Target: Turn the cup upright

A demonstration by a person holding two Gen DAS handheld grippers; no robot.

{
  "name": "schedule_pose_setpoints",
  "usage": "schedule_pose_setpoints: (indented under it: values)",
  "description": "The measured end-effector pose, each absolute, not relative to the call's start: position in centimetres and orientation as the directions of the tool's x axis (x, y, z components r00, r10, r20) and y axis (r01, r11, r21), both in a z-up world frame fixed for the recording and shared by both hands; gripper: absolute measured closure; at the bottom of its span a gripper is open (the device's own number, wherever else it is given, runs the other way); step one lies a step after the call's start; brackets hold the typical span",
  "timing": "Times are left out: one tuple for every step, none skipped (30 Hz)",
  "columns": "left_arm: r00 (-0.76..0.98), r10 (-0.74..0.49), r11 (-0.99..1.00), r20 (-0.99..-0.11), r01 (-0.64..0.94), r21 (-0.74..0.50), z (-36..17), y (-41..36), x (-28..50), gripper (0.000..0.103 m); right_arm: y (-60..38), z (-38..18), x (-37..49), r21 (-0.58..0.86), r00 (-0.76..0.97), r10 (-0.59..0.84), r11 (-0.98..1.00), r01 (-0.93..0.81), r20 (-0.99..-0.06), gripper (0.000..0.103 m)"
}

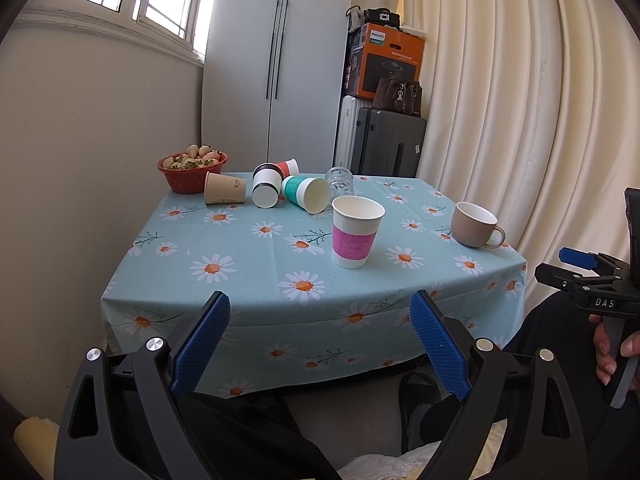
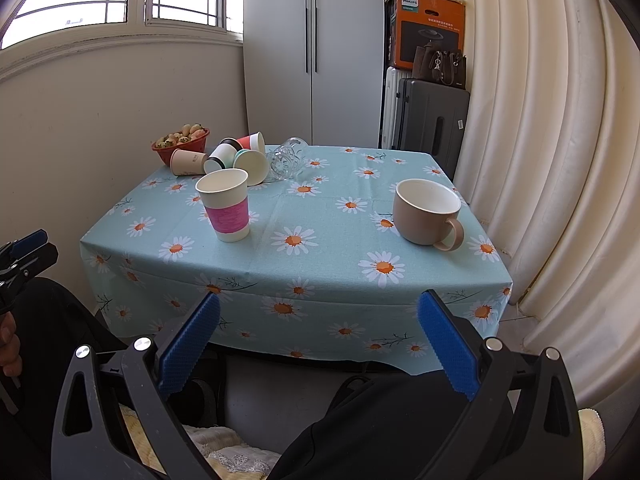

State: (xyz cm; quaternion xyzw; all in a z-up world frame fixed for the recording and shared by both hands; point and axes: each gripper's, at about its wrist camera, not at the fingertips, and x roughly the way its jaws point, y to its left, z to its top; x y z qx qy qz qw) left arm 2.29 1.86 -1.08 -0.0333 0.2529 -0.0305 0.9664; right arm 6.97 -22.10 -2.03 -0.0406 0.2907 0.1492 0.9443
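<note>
A pink-banded paper cup (image 1: pixel 355 232) (image 2: pixel 227 206) stands upright on the daisy tablecloth (image 1: pixel 248 256) (image 2: pixel 320 256). A beige mug (image 1: pixel 474 224) (image 2: pixel 429 212) stands upright at the right. At the back several paper cups lie on their sides: a tan one (image 1: pixel 224 188) (image 2: pixel 187 162), a black-banded one (image 1: pixel 265 186) (image 2: pixel 219 159), a teal one (image 1: pixel 307 193) (image 2: pixel 253 165) and a red one (image 1: pixel 287 167) (image 2: pixel 252 142). A glass (image 1: pixel 340 180) (image 2: pixel 287 158) lies beside them. My left gripper (image 1: pixel 320 344) and right gripper (image 2: pixel 318 340) are open and empty, held short of the table's front edge.
A red bowl of fruit (image 1: pixel 193 168) (image 2: pixel 181 145) sits at the back left corner. A wall is on the left, a curtain (image 1: pixel 520 100) on the right, suitcases (image 1: pixel 392 148) and a wardrobe behind. The person's legs are below the grippers.
</note>
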Motion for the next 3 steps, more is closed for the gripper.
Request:
schedule_pose_setpoints:
  values:
    - [0.87,-0.076,0.996,-0.487,0.042,-0.081,-1.08,1.88,2.3,0.014,-22.1,-2.03,6.97,0.01,0.787,0.258,0.952,-0.305,-0.561,0.005]
    - [0.87,-0.076,0.996,-0.488,0.041,-0.082,-1.1,1.91,2.29,0.014,-22.08,-2.01,6.98,0.01,0.787,0.259,0.952,-0.306,-0.561,0.005]
    - [0.869,-0.076,0.996,-0.488,0.04,-0.083,-1.1,1.92,2.33,0.014,-22.09,-2.02,6.98,0.011,0.787,0.259,0.952,-0.306,-0.561,0.005]
